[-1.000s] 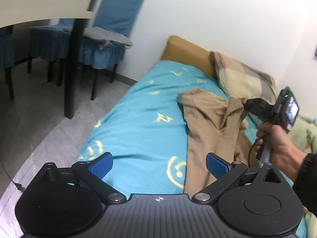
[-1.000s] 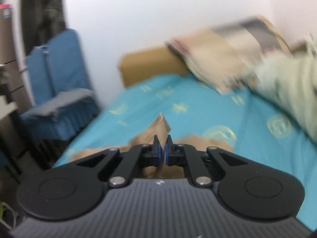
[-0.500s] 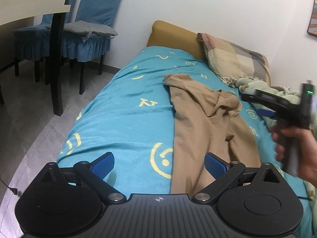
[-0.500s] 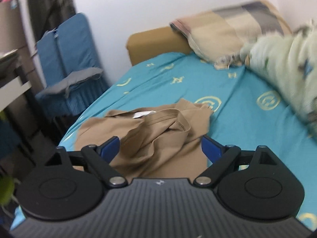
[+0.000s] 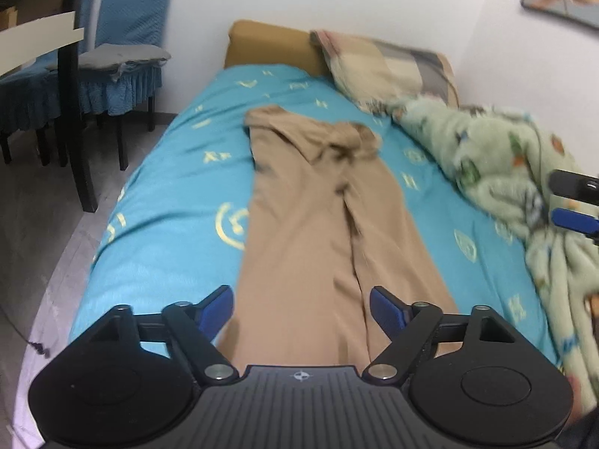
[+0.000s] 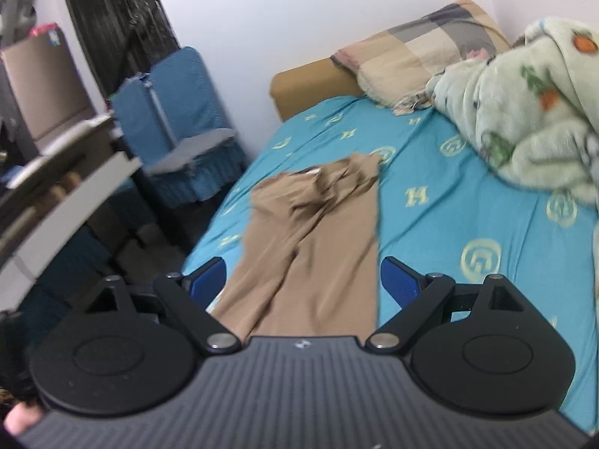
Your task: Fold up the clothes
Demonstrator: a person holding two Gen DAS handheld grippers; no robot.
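Note:
Tan trousers lie lengthwise on the teal bed sheet, legs toward me and a rumpled waist at the far end. My left gripper hovers over the near leg ends with its jaws closing; the cloth lies below them and the pads do not press on it. My right gripper stands open above the trousers with nothing between its fingers. Its blue fingertip also shows at the right edge of the left wrist view.
A checked pillow and a tan headboard sit at the bed's far end. A pale green blanket is heaped along the right side. Blue-covered chairs and a table stand left of the bed on the grey floor.
The right gripper let go of the trousers' waist, opened wide and drew back toward the near end. The waist fell rumpled onto the bed. The left gripper swung over the trouser legs and narrowed.

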